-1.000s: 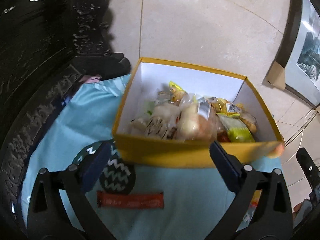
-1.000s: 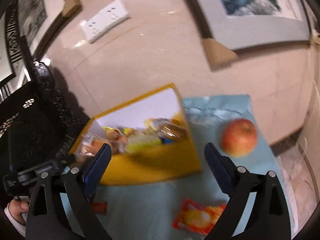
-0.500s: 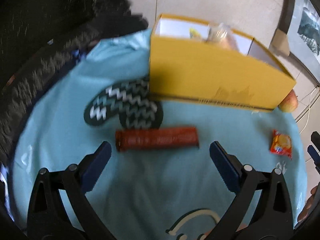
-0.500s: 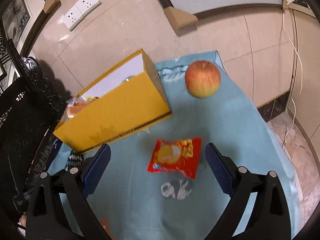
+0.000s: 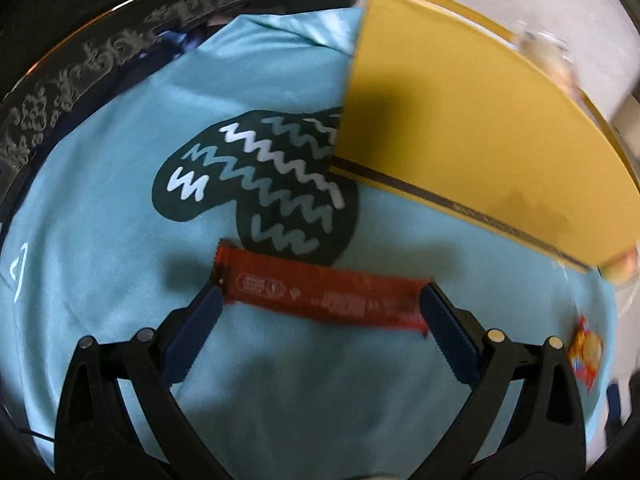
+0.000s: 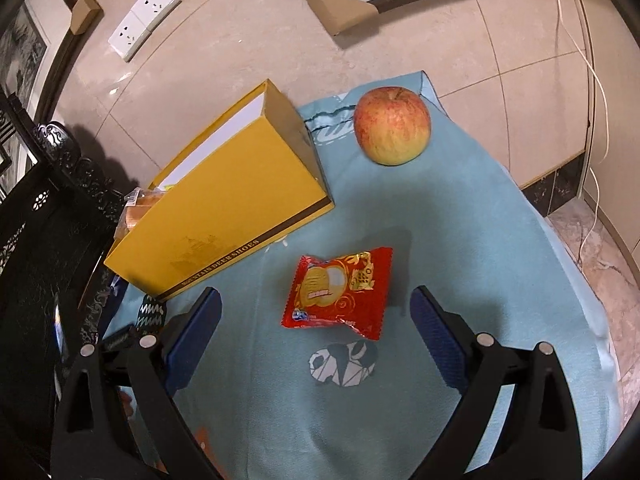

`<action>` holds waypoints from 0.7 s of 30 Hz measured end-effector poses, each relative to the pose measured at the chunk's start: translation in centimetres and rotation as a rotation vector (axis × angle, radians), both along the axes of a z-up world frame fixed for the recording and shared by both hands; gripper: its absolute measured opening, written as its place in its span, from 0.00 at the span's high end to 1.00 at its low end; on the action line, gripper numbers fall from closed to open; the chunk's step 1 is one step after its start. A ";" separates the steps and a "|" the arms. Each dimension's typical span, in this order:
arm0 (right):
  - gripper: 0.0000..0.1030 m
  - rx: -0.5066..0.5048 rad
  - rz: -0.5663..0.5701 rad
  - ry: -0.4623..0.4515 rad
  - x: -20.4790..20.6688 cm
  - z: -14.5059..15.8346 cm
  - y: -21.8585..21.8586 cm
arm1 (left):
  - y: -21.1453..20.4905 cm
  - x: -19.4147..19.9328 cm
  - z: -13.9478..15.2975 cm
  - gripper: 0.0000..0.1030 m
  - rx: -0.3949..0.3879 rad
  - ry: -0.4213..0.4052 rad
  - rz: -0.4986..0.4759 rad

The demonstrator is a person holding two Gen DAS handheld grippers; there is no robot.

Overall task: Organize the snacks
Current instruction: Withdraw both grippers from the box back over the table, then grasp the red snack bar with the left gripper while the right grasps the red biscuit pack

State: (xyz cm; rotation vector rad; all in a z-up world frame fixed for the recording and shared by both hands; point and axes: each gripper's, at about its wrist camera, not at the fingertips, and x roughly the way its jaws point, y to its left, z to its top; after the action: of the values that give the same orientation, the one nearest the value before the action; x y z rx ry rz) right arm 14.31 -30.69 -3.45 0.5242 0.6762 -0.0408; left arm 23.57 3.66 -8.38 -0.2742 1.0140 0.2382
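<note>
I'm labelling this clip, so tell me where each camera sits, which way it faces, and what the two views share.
Left wrist: on the left gripper, looking forward and down at the long red-brown snack bar lying between its open fingers on the light blue cloth.
Right wrist: on the right gripper, looking down at the red square biscuit packet between its open fingers, round red-yellow apple beyond.
Shared: the yellow cardboard shoe box, the cloth, and the biscuit packet at the left view's right edge.
</note>
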 end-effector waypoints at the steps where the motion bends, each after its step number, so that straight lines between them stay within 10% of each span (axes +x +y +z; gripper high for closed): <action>1: 0.07 0.000 0.004 0.002 0.1 -0.1 0.1 | -0.1 0.4 -0.1 0.03 0.020 0.005 0.018; 15: 0.07 0.023 0.026 0.019 0.2 -0.4 0.0 | 1.3 -1.1 -0.2 0.02 0.050 0.088 0.038; 21: 0.07 0.033 0.030 0.018 0.0 -0.2 0.1 | 0.7 -2.5 0.1 0.02 -0.068 0.085 0.076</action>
State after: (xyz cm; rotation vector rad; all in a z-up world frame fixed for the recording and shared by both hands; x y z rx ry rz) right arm 14.35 -30.62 -3.68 0.5457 0.7037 -0.0063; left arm 21.05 4.39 -8.28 -0.3676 1.0982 0.2862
